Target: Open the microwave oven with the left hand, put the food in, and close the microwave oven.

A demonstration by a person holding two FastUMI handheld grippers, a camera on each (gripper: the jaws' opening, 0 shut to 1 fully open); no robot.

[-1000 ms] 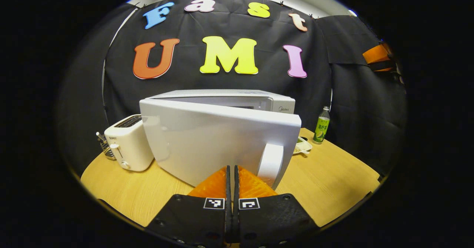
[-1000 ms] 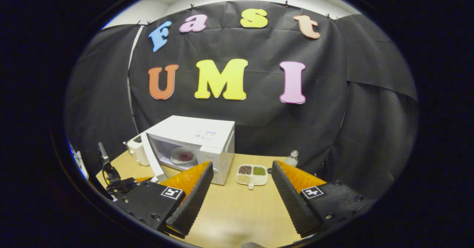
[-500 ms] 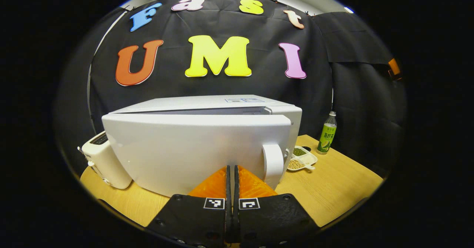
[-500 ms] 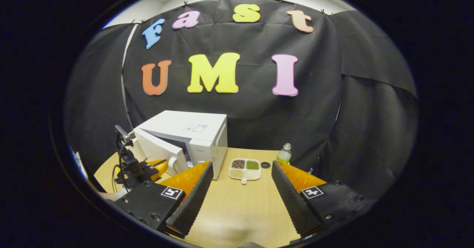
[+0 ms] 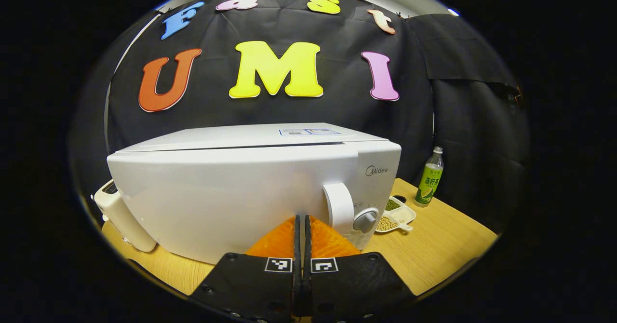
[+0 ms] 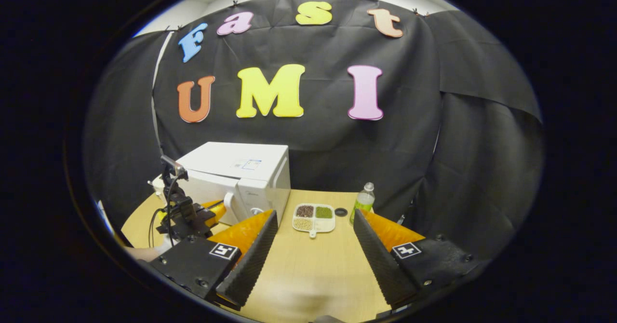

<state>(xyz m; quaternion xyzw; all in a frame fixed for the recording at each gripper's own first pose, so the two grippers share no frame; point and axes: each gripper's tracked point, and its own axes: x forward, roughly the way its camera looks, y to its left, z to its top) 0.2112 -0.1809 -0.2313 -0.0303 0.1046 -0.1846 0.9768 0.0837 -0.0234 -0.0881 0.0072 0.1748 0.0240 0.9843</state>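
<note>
Door pushed to; latch may not have caught

Left gripper (image 5: 302, 219), fingers pressed together, butts the microwave (image 5: 250, 188) door beside its handle (image 5: 338, 206); a weak push risks rebound; right gripper (image 6: 313, 246) spread, empty, well clear; food unseen, presumably inside.

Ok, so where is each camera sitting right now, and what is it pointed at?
Left gripper view: rides the left gripper, close up against the front of the microwave oven, fingers together at its door by the handle.
Right gripper view: rides the right gripper, back over the table, fingers apart, facing the booth wall; the left gripper shows at the oven door.
Both views share the microwave oven, the divided dish of beans and the green bottle.
</note>
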